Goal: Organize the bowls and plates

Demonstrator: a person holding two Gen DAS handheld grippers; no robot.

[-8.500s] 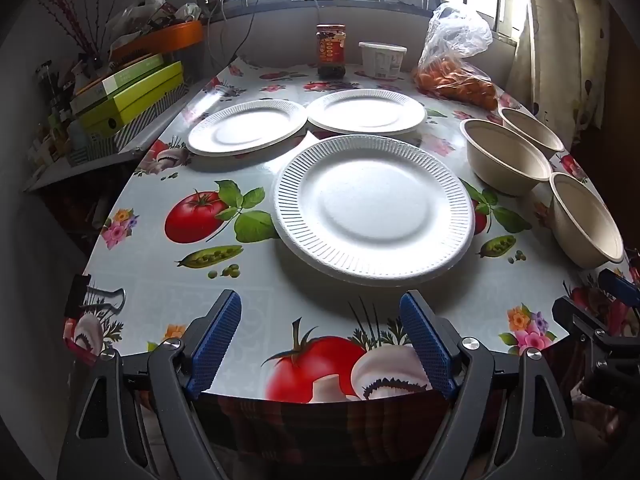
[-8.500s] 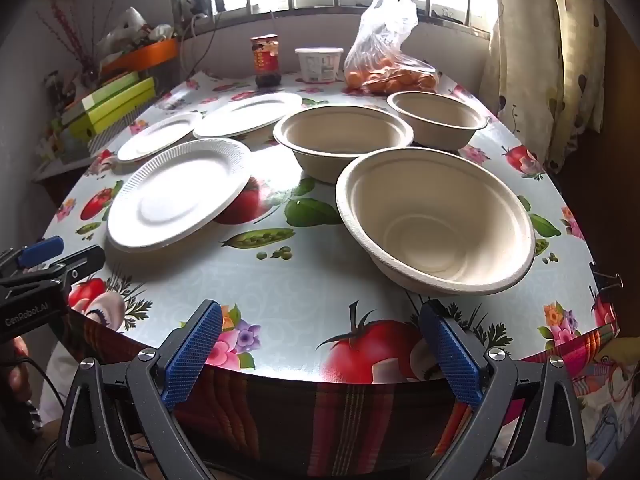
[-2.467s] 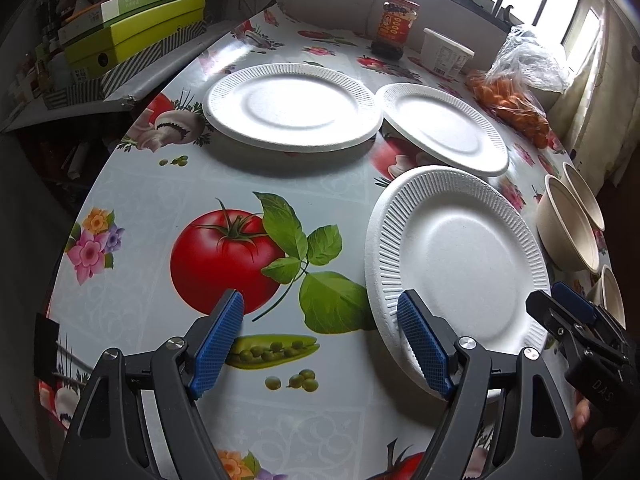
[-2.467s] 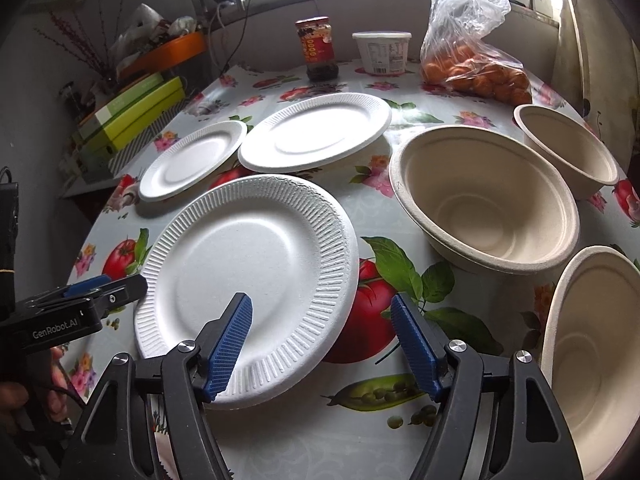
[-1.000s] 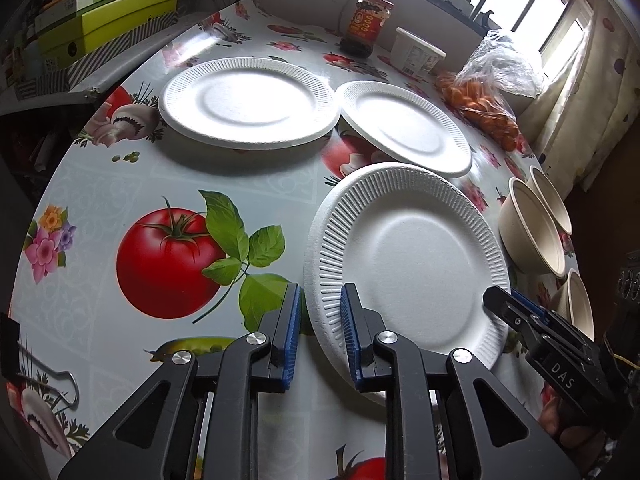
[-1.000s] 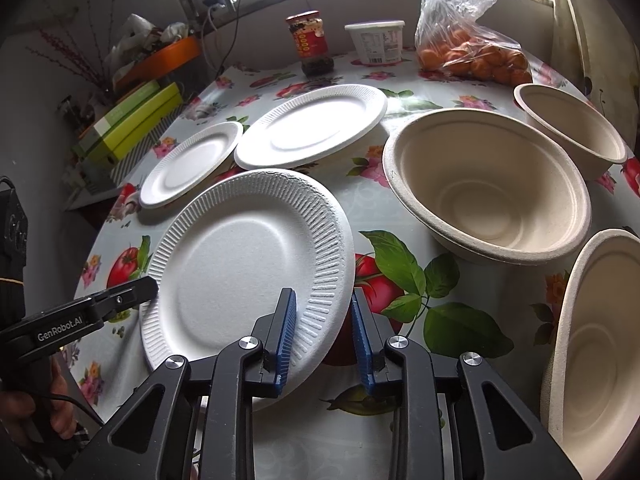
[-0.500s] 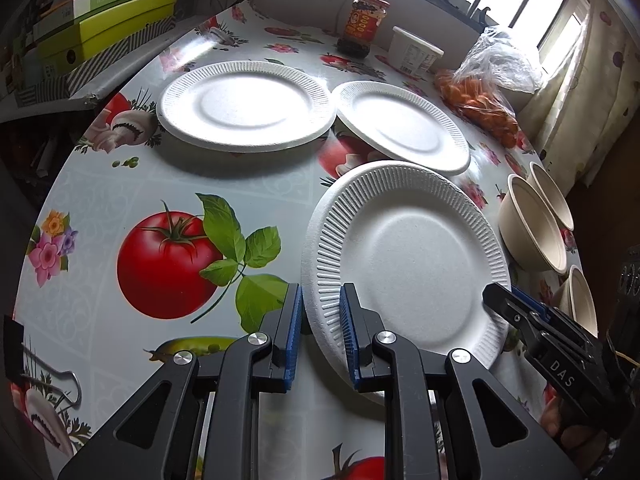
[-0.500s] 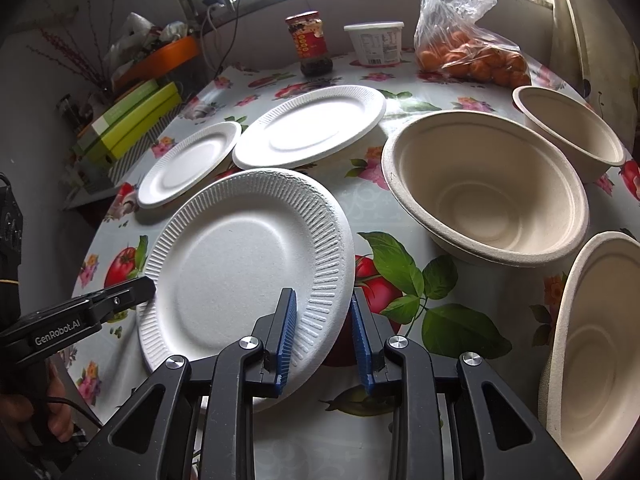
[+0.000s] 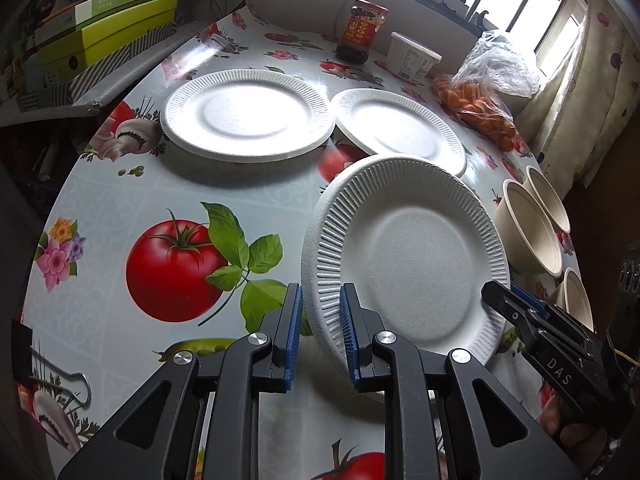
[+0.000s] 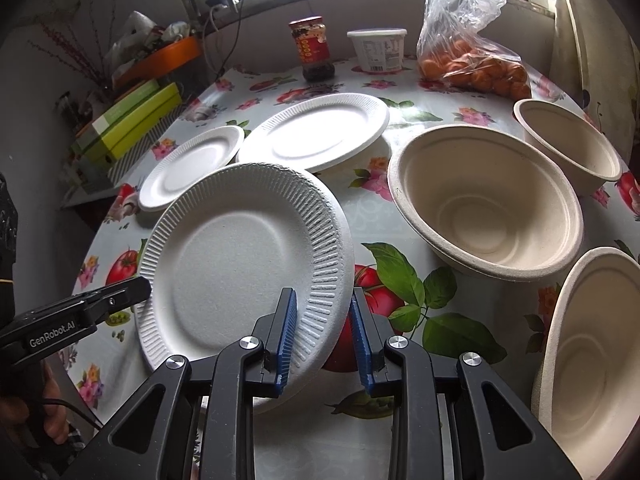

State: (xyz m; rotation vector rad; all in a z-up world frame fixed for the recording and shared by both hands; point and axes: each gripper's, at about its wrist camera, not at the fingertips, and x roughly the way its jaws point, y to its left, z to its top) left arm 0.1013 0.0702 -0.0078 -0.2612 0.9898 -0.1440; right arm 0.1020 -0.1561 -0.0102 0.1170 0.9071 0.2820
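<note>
A large white ribbed paper plate (image 9: pixel 412 248) (image 10: pixel 240 256) is held above the table by both grippers. My left gripper (image 9: pixel 320 332) is shut on its left rim. My right gripper (image 10: pixel 322 340) is shut on its right rim and also shows in the left wrist view (image 9: pixel 516 308). Two more white plates (image 9: pixel 248 114) (image 9: pixel 400 130) lie side by side farther back; the right wrist view shows them too (image 10: pixel 192 166) (image 10: pixel 320 136). Three beige bowls (image 10: pixel 484 200) (image 10: pixel 568 144) (image 10: pixel 596 364) stand in a row on the right.
A red-labelled jar (image 10: pixel 314 48), a white tub (image 10: pixel 378 54) and a plastic bag of oranges (image 10: pixel 472 64) stand at the back by the window. Green boxes (image 9: pixel 104 36) lie on a shelf at the left. The table (image 9: pixel 120 200) has a fruit-print cloth.
Both grippers closed on the near plate's rim about a second ago. Since then the plate has risen off the table and shifted slightly toward the far plates.
</note>
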